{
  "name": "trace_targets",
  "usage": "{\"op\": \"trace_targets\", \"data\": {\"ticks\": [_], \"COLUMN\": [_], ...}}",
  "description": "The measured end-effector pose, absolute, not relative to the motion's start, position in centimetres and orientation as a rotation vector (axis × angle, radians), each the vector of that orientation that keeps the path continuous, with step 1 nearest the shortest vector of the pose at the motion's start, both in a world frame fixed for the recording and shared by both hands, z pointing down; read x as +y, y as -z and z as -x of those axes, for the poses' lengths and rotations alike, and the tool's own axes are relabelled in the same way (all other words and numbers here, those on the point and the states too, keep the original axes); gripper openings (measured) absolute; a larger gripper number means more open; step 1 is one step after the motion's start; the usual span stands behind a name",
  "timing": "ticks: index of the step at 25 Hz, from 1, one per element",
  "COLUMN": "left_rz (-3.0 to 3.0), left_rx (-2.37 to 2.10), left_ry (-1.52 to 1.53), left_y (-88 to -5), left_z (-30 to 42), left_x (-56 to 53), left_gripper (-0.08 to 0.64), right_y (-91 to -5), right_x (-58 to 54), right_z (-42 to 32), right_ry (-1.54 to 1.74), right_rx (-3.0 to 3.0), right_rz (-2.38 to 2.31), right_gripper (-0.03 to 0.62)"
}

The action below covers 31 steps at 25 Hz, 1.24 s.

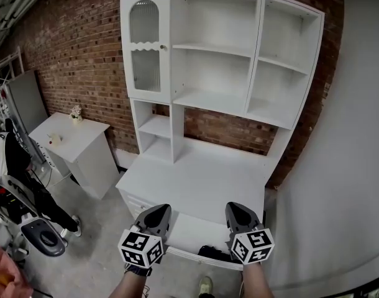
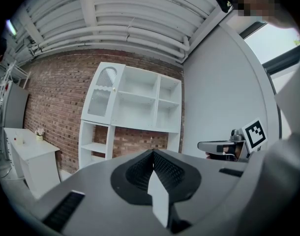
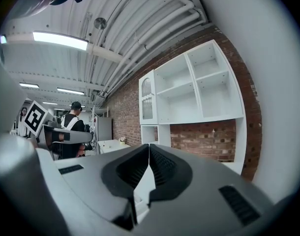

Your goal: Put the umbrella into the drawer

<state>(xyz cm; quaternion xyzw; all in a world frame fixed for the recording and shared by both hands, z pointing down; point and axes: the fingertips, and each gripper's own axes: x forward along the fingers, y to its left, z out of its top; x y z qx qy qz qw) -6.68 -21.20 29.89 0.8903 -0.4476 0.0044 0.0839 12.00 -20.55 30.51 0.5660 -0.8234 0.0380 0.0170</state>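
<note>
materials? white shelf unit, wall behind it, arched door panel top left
Shelf unit: looks like painted or laminated board, smooth matte white, flat square-edged panels.
Wall: bare red brick, mortar joints visible.
Arched door panel: probably ribbed glass or acrylic, vertical flutes, translucent grey.

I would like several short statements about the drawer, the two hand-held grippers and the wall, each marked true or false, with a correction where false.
1. The drawer is open. True.
2. A dark thing, probably the umbrella, lies in the drawer. True.
3. The left hand-held gripper holds the umbrella. False: its jaws are together on nothing.
4. The right hand-held gripper is wide open. False: it is shut and empty.
5. The wall behind the white cabinet is tiled. False: it is red brick.
</note>
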Motion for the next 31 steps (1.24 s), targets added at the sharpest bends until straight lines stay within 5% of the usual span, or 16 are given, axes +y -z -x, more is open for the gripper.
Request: {"op": "trace_targets", "data": {"ticks": [31], "left_rz": [-2.680], "left_rx": [-1.381], "left_ry": [0.012], "left_y": [-28.3], "left_z": [8.3], "left_x": [-20.0], "left_gripper": [0.006], "right_y": [-29.2], "right_x": [-19.3], "right_z": [-9.9], "right_ry": [-0.047], "right_rx": [-2.560], "right_rz": [-1.719], "right_gripper": [0.004]}}
